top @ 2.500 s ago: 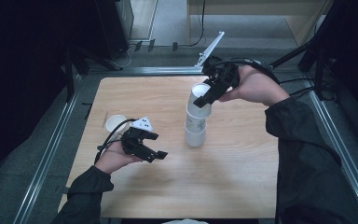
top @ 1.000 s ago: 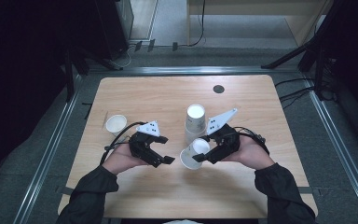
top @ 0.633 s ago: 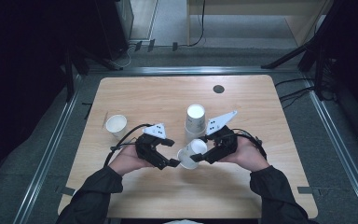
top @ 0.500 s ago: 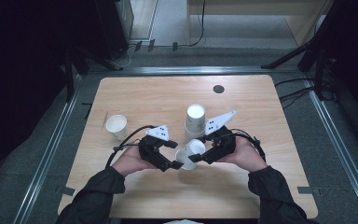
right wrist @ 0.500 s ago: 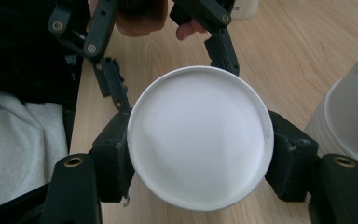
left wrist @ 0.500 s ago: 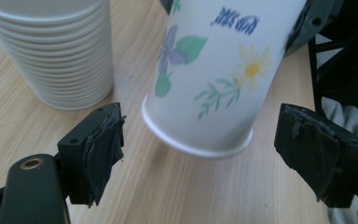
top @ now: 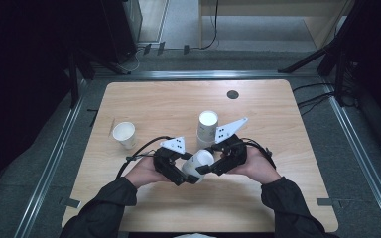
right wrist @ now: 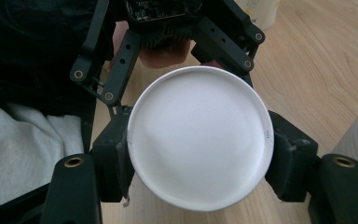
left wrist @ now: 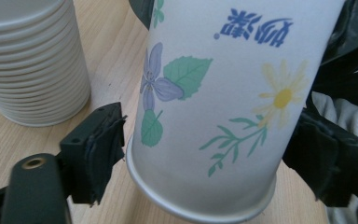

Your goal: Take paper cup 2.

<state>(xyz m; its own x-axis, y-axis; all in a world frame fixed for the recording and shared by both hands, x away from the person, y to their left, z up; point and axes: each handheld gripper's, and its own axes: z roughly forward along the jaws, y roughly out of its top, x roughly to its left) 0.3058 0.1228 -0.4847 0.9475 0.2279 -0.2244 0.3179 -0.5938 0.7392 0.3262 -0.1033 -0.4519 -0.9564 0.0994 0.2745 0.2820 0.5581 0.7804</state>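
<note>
Cup [top: 198, 162] (flowered paper) clamped between right gripper [top: 209, 165] pads, left gripper [top: 184, 174] jaws spread around it, not touching.

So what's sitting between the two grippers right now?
A flowered paper cup lies on its side between the left gripper and right gripper. The high view shows it; each gripper view shows jaws beside it.

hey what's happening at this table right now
A person is holding one flowered paper cup on its side above the wooden table, between two handheld grippers. The right gripper is clamped on the cup's base end. The left gripper has its jaws on either side of the rim end, not clearly touching. A stack of cups stands just behind, and a single cup sits off to the left.
</note>
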